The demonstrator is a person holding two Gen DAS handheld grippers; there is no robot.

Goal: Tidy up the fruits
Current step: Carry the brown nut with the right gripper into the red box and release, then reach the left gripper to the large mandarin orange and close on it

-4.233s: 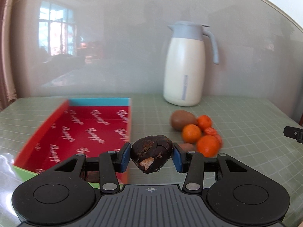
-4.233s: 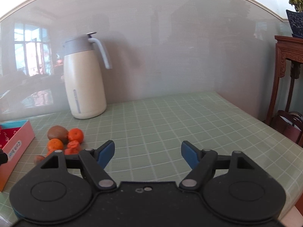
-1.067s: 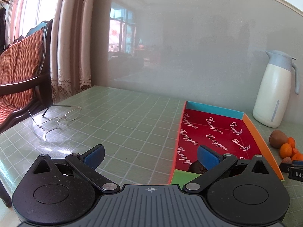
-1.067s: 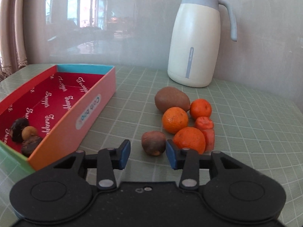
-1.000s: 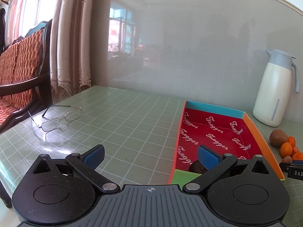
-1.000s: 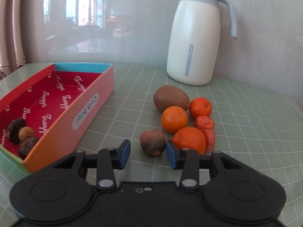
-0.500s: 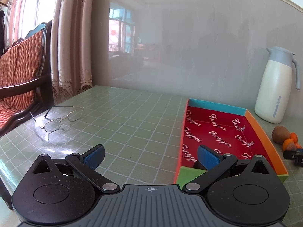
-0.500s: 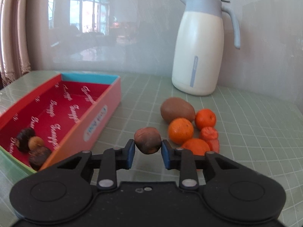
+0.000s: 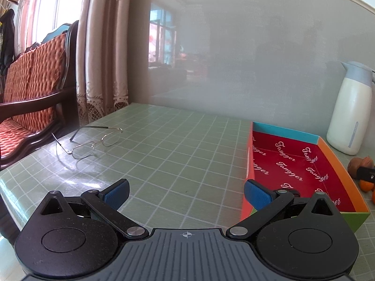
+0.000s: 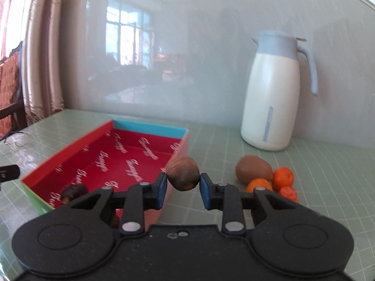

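Note:
My right gripper (image 10: 183, 188) is shut on a small brown fruit (image 10: 183, 173), held in the air just right of the red box (image 10: 131, 161) and its pink side wall. A dark fruit (image 10: 74, 192) lies in the box's near end, partly hidden by the gripper. On the table to the right sit a kiwi (image 10: 253, 169) and several small oranges (image 10: 283, 178). My left gripper (image 9: 186, 193) stands open and holds nothing, low over the green table, left of the red box (image 9: 290, 164). At the far right of the left wrist view the brown fruit (image 9: 367, 162) shows in the right gripper's tip.
A white jug with a grey lid (image 10: 274, 93) stands against the wall behind the fruit. A pair of glasses (image 9: 90, 140) lies on the green checked tablecloth (image 9: 175, 154) at the left. A wooden sofa with orange cushions (image 9: 28, 89) and curtains are beyond the table's left edge.
My right gripper closed on the brown fruit, lifted it off the table and swung left toward the red box. The left gripper stayed open and almost still.

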